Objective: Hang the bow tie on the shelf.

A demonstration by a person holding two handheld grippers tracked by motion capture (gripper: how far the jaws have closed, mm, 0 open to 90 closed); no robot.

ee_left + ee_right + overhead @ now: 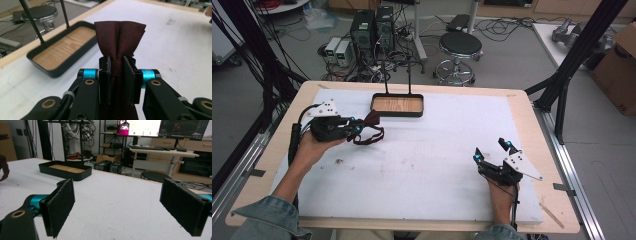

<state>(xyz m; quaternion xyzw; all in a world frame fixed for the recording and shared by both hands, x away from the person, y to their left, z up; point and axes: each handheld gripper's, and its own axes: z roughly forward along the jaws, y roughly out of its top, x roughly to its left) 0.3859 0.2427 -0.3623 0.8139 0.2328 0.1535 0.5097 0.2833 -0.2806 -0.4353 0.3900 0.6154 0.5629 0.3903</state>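
- Pads (105, 80) of the left gripper (117, 78) press from both sides on the knotted middle of a dark maroon fabric bow tie (119, 37), whose pleated wing fans upward beyond the jaws in the left gripper view.
- Seen from the high view, the left gripper (356, 126) holds the bow tie (371, 129) clear of the white padded mat (427, 160), with a thin loop of the tie's strap hanging below it.
- Bow tie and left gripper sit over the mat's far left part, just in front of and to the left of a shallow black rectangular tray with a wooden floor (397, 104).
- Two thin black uprights (385, 77) rise from the tray's far edge.
- Right gripper (493, 151) has its jaws spread wide with nothing between them; its black foam pads (61, 206) stand far apart in the right gripper view.
- It rests low at the mat's near right, well apart from the bow tie, carried by a hand in a denim sleeve (502, 232).
- Mat lies on a light wooden table (532, 115); a round black stool (460, 45) stands on the floor beyond it.
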